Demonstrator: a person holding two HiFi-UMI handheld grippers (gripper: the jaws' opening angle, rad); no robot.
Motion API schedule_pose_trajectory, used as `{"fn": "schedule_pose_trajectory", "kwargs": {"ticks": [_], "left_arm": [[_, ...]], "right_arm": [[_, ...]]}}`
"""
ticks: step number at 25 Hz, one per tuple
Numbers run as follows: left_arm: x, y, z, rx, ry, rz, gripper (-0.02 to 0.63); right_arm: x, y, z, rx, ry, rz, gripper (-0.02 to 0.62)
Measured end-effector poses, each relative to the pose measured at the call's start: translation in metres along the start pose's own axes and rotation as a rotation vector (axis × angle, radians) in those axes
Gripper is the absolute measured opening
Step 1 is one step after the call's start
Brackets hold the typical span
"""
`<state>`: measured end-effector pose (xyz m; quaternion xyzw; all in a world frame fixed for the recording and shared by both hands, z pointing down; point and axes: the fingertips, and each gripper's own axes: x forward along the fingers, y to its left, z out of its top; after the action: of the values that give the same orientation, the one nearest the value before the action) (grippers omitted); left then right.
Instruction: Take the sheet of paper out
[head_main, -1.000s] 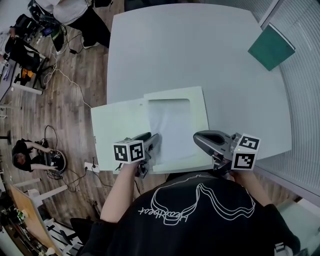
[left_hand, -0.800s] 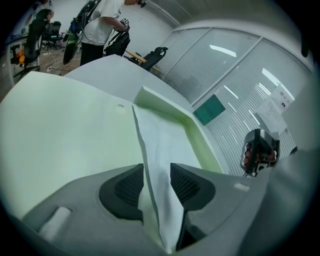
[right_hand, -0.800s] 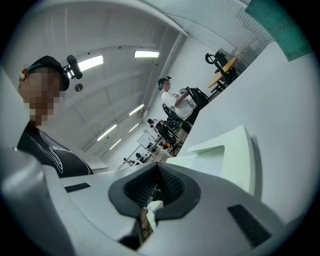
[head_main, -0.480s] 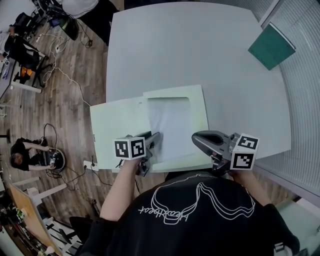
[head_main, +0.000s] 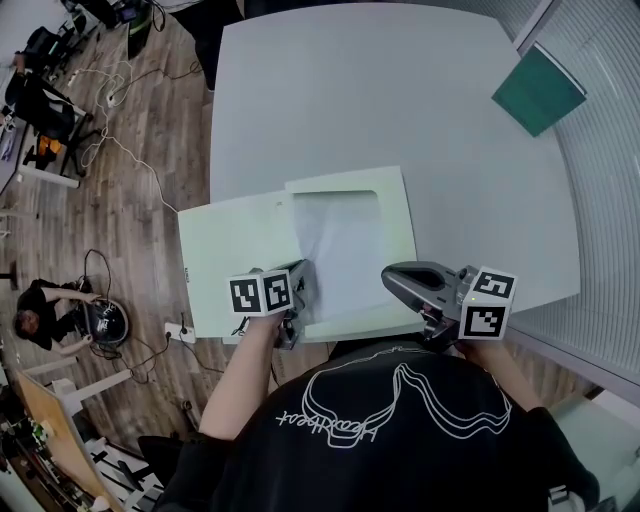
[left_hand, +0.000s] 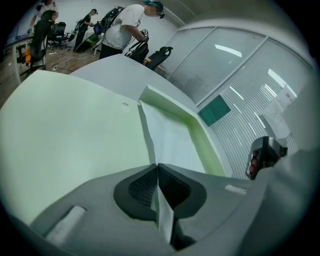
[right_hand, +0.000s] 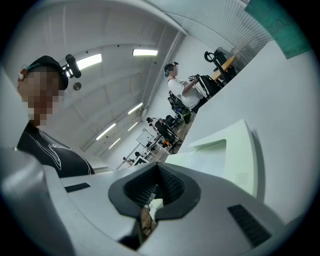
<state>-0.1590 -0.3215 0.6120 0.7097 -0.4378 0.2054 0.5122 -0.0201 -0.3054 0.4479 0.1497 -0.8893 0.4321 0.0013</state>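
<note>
A pale green folder (head_main: 230, 260) lies open at the table's near edge, and a white sheet of paper (head_main: 345, 250) sits in the pocket of its right half. My left gripper (head_main: 303, 284) points down at the sheet's near left edge. In the left gripper view the sheet (left_hand: 172, 145) runs in between the dark pads, and the left gripper (left_hand: 157, 166) is shut on it. My right gripper (head_main: 392, 278) hovers level over the folder's near right corner, its jaws together on nothing. The right gripper view shows the right gripper (right_hand: 158, 167) above the folder (right_hand: 240, 150).
The grey table (head_main: 400, 100) stretches away bare behind the folder. A dark green pad (head_main: 538, 92) lies at its far right corner by the slatted window wall. Wooden floor with cables, equipment and seated people lies to the left, beyond the table's edge.
My left gripper's jaws have closed onto the sheet's near edge. Both hands stayed where they were. The person standing at the top left has gone from view.
</note>
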Motion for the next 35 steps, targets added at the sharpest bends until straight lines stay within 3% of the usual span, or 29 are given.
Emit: {"fn": "schedule_pose_trajectory", "kwargs": {"ticks": [13, 35], "left_arm": [[-0.016, 0.014, -0.008, 0.039, 0.018, 0.041, 0.012], [-0.069, 0.073, -0.019, 0.021, -0.068, 0.162, 0.012]], "right_arm": [[0.005, 0.018, -0.014, -0.011, -0.001, -0.012, 0.009], [0.035, 0.042, -0.048, -0.032, 0.009, 0.026, 0.009]]}}
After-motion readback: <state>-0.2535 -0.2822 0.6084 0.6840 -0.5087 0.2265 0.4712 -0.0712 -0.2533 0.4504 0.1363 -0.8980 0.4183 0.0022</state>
